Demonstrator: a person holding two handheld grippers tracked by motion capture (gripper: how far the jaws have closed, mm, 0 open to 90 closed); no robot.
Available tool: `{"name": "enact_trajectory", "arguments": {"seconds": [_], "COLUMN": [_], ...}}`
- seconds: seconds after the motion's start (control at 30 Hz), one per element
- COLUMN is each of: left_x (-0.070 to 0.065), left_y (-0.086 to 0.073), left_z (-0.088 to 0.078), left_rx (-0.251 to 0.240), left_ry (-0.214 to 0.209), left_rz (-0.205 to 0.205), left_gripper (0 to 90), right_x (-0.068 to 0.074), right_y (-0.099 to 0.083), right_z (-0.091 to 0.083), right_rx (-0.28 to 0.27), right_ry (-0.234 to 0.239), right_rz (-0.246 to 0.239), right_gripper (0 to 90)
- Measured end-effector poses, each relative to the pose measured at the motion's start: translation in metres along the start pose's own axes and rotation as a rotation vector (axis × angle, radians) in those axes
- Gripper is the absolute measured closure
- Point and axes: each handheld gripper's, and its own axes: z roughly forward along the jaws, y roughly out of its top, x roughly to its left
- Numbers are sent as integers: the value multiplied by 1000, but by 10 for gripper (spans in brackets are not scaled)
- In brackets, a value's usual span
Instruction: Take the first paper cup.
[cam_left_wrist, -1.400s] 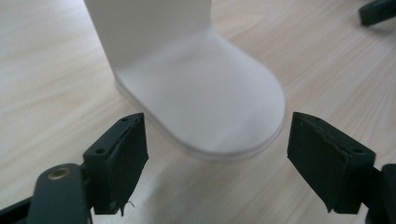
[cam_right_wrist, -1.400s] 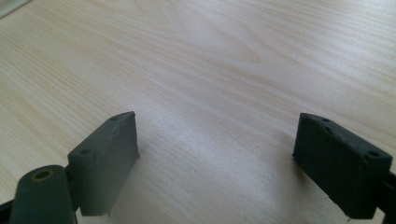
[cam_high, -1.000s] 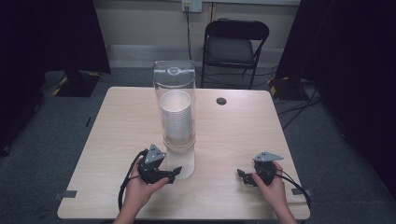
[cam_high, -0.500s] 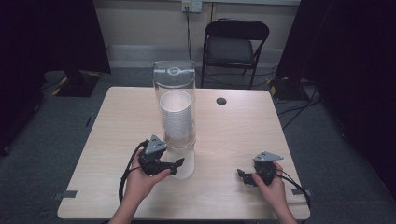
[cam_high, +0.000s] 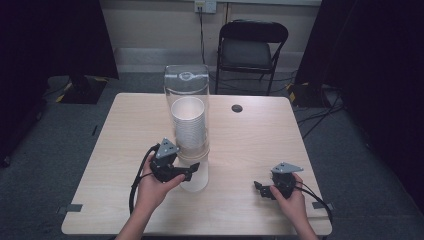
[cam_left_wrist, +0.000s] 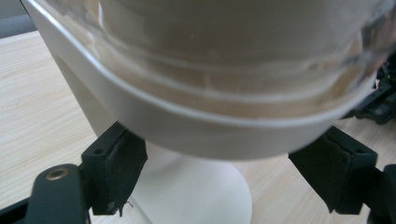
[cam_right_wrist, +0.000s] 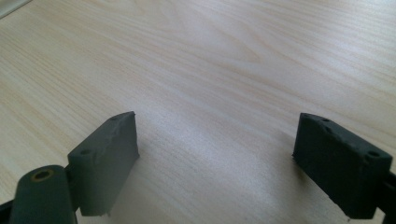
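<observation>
Black left gripper (cam_high: 194, 172): it is at the foot of the dispenser with its jaws on either side of the lowest cup (cam_high: 196, 183). They have just been opening and are released, not clenched. The left pad (cam_left_wrist: 116, 172) sits by the cup wall and the right pad (cam_left_wrist: 334, 170) stands clear of it.
Grip advice: centre the cup between the pads so both meet the wall together, and close just below the white collar (cam_left_wrist: 187, 126).
Squeeze advice: the paper wall probably dents easily, so press only hard enough to stop it slipping.
Pull advice: draw straight down along the tube's axis, since a sideways tug could tip the tall tube.
Cup position: it pokes out under the clear tube (cam_high: 186, 85), near the table's (cam_high: 240, 140) front middle. Whether its bottom rests on the wood cannot be told.
Cup look: plain white paper, smooth, tapering downward to a round foot (cam_left_wrist: 187, 191).
Stack above: more white cups (cam_high: 189, 125) are nested inside the tube, about half its height.
Right gripper (cam_high: 261, 189): it rests low over bare wood, well apart from the dispenser. Its jaws are wide and released with nothing between them (cam_right_wrist: 219, 158).
Right-hand advice: it could steady the tube if the cup sticks.
</observation>
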Motion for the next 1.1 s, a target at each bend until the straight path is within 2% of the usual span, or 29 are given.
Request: {"name": "enact_trajectory", "arguments": {"seconds": [0.17, 0.27, 0.37, 0.4, 0.47, 0.57, 0.63, 0.73, 0.97, 1.1], "left_x": [-1, -2, -1, 0, 0, -2, -5, -5, -8, -8], "left_y": [1, 2, 1, 1, 0, -2, -3, -4, -8, -8], "left_z": [6, 9, 11, 11, 13, 14, 15, 16, 18, 17], "left_rx": [0, -20, -27, -29, -41, -54, -66, -63, -94, -91], "left_ry": [19, 36, 45, 45, 62, 59, 55, 58, 68, 78], "left_rz": [-3, -16, -7, 8, -5, 15, 37, 36, 25, 34], "left_gripper": [180, 177, 196, 206, 212, 234, 338, 341, 352, 355], "right_x": [0, 0, 0, 0, 0, -1, -1, -1, -1, -1], "right_y": [0, 0, 0, 0, 0, 0, 0, 0, 0, 0], "right_z": [0, 0, 0, 0, 0, 1, 1, 1, 1, 1], "right_rx": [0, 0, 0, 0, 0, -1, -1, -1, -1, -1], "right_ry": [0, 0, -1, -1, 0, 1, 1, 1, 1, 2], "right_rz": [-1, 0, 0, 0, 0, -4, -3, -4, -4, -4], "right_gripper": [136, 136, 136, 135, 133, 133, 132, 132, 132, 132]}}
